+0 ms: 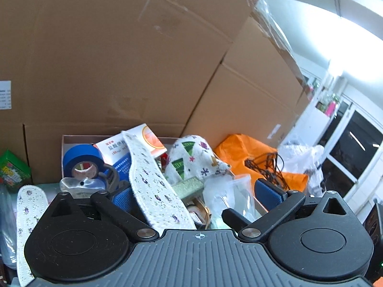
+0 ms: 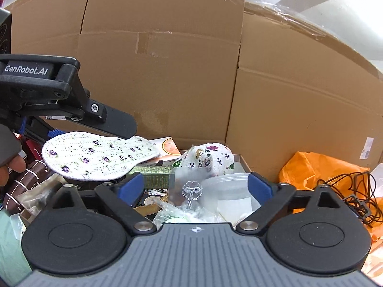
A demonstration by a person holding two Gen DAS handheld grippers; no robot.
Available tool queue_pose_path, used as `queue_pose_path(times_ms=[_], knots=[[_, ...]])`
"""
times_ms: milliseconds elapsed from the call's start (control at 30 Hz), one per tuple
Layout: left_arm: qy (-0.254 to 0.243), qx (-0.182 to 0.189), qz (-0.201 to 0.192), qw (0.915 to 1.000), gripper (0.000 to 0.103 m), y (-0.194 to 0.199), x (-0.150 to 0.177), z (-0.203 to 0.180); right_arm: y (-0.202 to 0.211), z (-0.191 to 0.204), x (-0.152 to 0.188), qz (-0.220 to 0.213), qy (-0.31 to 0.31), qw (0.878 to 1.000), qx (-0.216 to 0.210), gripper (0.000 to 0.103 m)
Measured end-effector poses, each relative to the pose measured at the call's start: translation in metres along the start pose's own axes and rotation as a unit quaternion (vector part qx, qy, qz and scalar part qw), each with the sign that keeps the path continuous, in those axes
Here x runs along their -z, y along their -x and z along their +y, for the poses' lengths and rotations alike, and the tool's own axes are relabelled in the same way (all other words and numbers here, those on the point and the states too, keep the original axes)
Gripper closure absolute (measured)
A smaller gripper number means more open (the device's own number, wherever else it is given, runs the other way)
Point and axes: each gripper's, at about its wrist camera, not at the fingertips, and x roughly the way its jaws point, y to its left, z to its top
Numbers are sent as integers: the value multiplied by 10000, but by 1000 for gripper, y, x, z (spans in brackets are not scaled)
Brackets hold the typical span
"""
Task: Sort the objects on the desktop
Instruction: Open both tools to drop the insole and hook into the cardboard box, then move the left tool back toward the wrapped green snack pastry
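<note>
A white floral insole point(image 1: 153, 186) lies between the fingers of my left gripper point(image 1: 196, 196), resting against the left pad point(image 1: 123, 201); the right pad stands well apart, so the jaws are open. In the right wrist view the same insole point(image 2: 100, 155) hangs flat under the left gripper's black finger point(image 2: 115, 122), above a shallow box point(image 2: 243, 161) full of clutter. A second floral insole point(image 1: 30, 220) lies at the left. My right gripper point(image 2: 196, 189) is open and empty over a clear plastic hook point(image 2: 191, 190) and a clear tub point(image 2: 229, 191).
The box holds blue tape point(image 1: 82, 161), a medicine carton point(image 1: 134, 148), a patterned cloth point(image 1: 194, 157) and a green packet point(image 2: 153, 178). Big cardboard boxes point(image 1: 119, 59) stand behind. An orange bag point(image 2: 318, 174) with black cable point(image 2: 354, 191) lies at the right. A striped brown roll point(image 2: 26, 184) lies at the left.
</note>
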Motion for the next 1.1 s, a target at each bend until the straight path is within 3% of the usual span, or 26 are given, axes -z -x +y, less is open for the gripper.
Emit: queue_pose_path(times_ms=[133, 233, 367, 400, 567, 700, 900, 1100], knots=[[-361, 51, 150, 9992, 0, 3, -3, -11, 3, 1, 0, 7, 14, 10000, -10, 6], [-552, -72, 6, 9985, 0, 13, -3, -17, 6, 1, 0, 16, 29, 10000, -22, 6], [-1179, -1128, 80, 9866, 0, 7, -6, -34, 9, 5, 1, 13, 43, 10000, -42, 6], [-1257, -1200, 62, 9848, 0, 9, -7, -35, 10, 5, 1, 6, 41, 10000, -46, 5], [-698, -735, -85, 9948, 0, 24, -8, -22, 14, 9, 0, -13, 90, 9999, -82, 5], [-497, -786, 49, 9957, 0, 29, -1, -18, 21, 14, -1, 32, 76, 9999, -103, 3], [-326, -645, -257, 9971, 0, 81, 46, -3, 51, 38, 7, 9, 140, 9991, -407, 1], [129, -937, -472, 9944, 0, 139, 111, 22, 85, 79, 27, 35, 189, 9951, -966, 0]])
